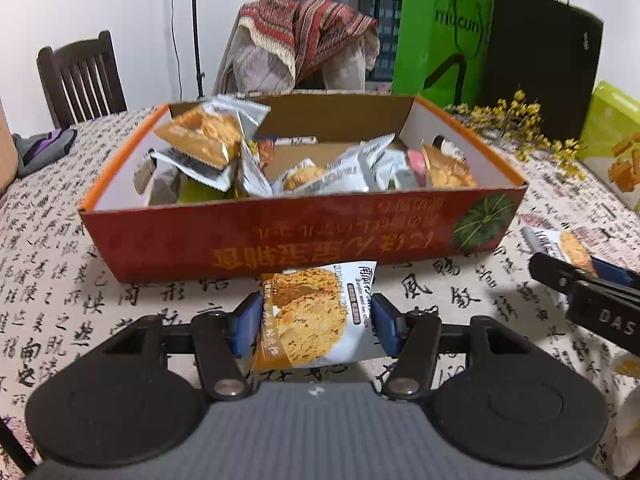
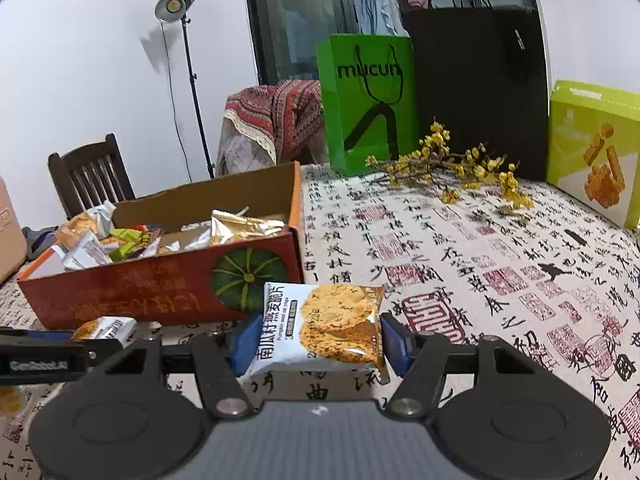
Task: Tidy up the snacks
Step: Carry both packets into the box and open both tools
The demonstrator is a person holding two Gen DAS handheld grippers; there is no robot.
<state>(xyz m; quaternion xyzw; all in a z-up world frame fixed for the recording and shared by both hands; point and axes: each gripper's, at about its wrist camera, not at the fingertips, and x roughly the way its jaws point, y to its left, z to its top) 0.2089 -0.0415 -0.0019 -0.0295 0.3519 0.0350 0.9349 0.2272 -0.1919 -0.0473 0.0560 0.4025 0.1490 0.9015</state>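
An open red and orange cardboard box (image 1: 168,240) with several snack packets inside stands on the table. In the left wrist view my left gripper (image 1: 316,320) is shut on a white and orange oat cookie packet (image 1: 316,316), lifted just in front of the box's near wall. The right gripper shows at the right edge of that view, with its own packet (image 1: 568,246). In the right wrist view my right gripper (image 2: 320,340) is shut on a similar cookie packet (image 2: 324,324), right of the box (image 2: 160,296). The left gripper's packet (image 2: 106,328) shows at lower left there.
The tablecloth (image 2: 460,264) is printed with calligraphy. A green paper bag (image 2: 368,104), a black bag (image 2: 476,88), yellow dried flowers (image 2: 452,168) and a lime snack carton (image 2: 596,152) stand at the back right. Dark wooden chair (image 1: 80,76) and a cloth-draped chair (image 1: 304,44) behind the table.
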